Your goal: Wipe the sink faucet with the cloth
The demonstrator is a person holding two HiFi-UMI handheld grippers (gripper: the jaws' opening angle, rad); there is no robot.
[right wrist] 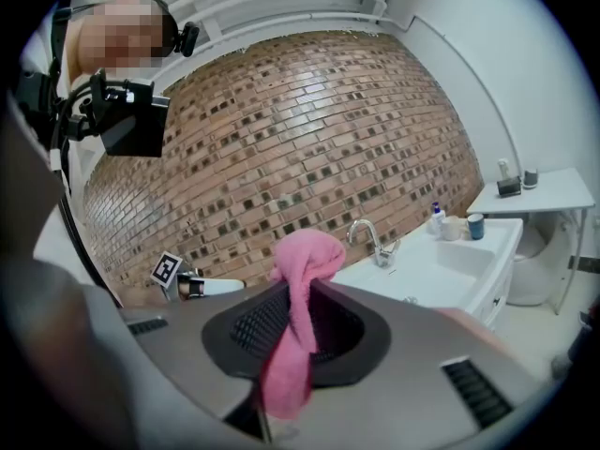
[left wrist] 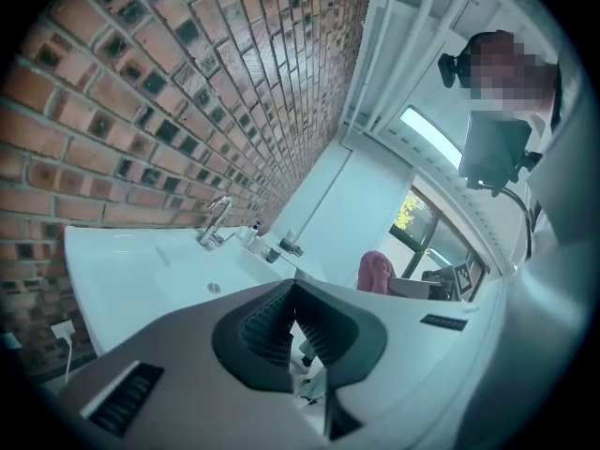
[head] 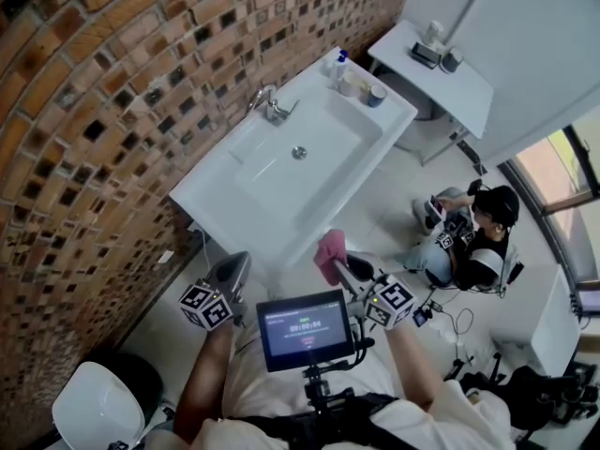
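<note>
A chrome faucet (head: pixel 272 107) stands at the back of a white sink (head: pixel 211 190) against the brick wall; it also shows in the left gripper view as faucet (left wrist: pixel 215 221) and in the right gripper view as faucet (right wrist: pixel 372 238). My right gripper (head: pixel 339 268) is shut on a pink cloth (head: pixel 329 253), just off the sink's front edge. The cloth (right wrist: pixel 298 315) bunches above the jaws and hangs down between them. My left gripper (head: pixel 234 272) is shut with nothing in it, also short of the sink's front edge, and its jaws (left wrist: pixel 293 317) meet at the tips.
A bottle (head: pixel 339 67) and cups (head: pixel 375 95) stand at the sink's right end. A white side table (head: pixel 464 87) with small items is beyond it. A person (head: pixel 473 237) sits on the floor at the right. A white round seat (head: pixel 94 406) is at lower left.
</note>
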